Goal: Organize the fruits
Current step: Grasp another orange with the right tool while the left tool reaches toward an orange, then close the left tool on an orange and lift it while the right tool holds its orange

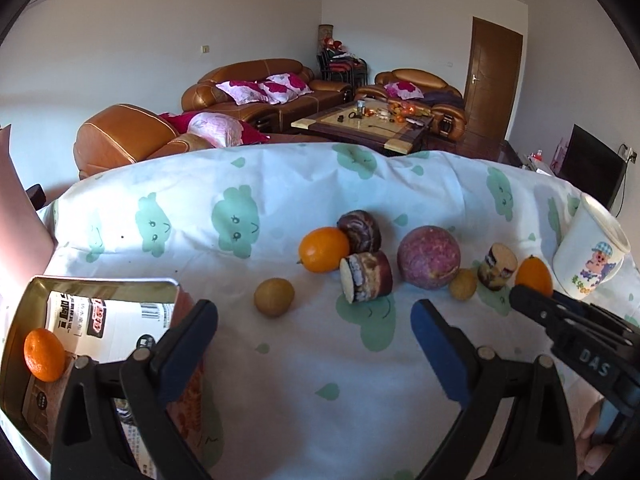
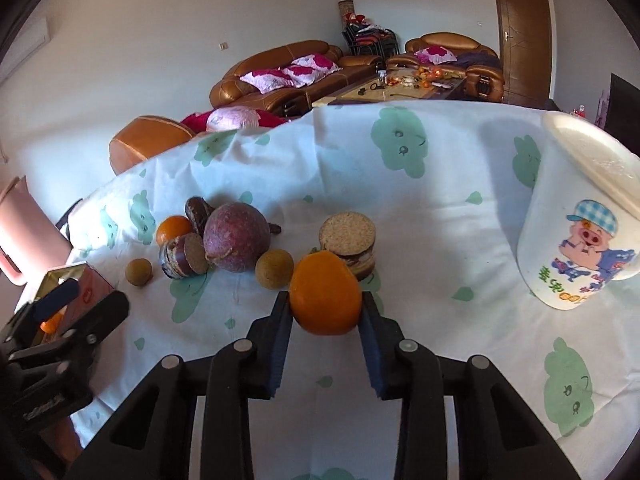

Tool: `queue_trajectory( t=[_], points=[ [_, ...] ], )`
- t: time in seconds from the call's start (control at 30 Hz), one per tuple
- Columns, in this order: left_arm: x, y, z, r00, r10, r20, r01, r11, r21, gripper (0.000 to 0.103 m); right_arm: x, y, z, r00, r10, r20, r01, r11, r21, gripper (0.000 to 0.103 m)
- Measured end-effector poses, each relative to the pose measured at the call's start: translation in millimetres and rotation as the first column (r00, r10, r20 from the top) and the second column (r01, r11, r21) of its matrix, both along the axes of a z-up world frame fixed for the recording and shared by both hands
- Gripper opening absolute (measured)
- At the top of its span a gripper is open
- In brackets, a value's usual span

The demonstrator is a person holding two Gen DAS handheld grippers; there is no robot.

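Orange kumquat [image 2: 325, 294] pinched in your right gripper [image 2: 325, 312], frame centre; your left gripper [image 1: 314, 316] spread beside tin [image 1: 24, 360].

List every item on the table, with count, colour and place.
orange fruits: three; one in the tin, one mid-table, one between the right jaws
purple round fruit: one, mid-table
small tan fruits: two, and
brown layered rolls: three
white cartoon cup: one, far right
open tin: one, near left
cloud-print cloth: white and green, covers the table
left gripper: open, empty
right gripper: closed on orange fruit
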State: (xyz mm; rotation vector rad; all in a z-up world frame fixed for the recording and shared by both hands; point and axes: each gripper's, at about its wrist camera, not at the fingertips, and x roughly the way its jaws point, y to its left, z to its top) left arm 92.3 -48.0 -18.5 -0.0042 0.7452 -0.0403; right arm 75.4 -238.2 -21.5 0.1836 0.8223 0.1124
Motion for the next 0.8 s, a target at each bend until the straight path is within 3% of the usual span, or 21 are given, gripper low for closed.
queue_trajectory(
  t=[0.1,0.17,0.47,0.53,0.6,0.67,0.8],
  points=[
    [20,-7,-5,0.999,0.022,-0.029,-0.022,1.0,-0.003,0.092,-3,-6,12,0.998,-0.015,0.056,0.013,0.999,0.04,0.035],
    [34,-11,-10,0.997,0.037,-0.062,-0.037,0.999,-0.007,0.079,-4,-6,18,0.995,-0.035,0.092,0.033,0.999,0.021,0.035],
    [53,-27,-15,0.999,0.034,-0.039,-0.033,0.999,0.011,0.075,-6,-7,24,0.991,-0.042,0.131,0.047,0.998,-0.036,0.035],
    [56,-20,-16,0.998,0.027,-0.059,-0.029,0.999,-0.033,0.075,-6,-7,24,0.991,-0.042,0.125,0.046,0.999,-0.03,0.035],
    [57,-13,-20,0.996,-0.012,-0.085,0.006,0.997,-0.071,0.071,-7,-9,22,0.992,-0.043,0.119,0.046,0.999,-0.026,0.035],
    [54,-15,-21,0.995,-0.035,-0.097,0.029,0.997,-0.065,0.064,-6,-8,21,0.993,-0.041,0.114,0.044,0.999,-0.024,0.035],
    [58,-19,-22,0.994,-0.025,-0.106,0.02,0.998,-0.053,0.061,-5,-4,19,0.993,-0.029,0.11,0.032,0.999,-0.027,0.035]
  ],
)
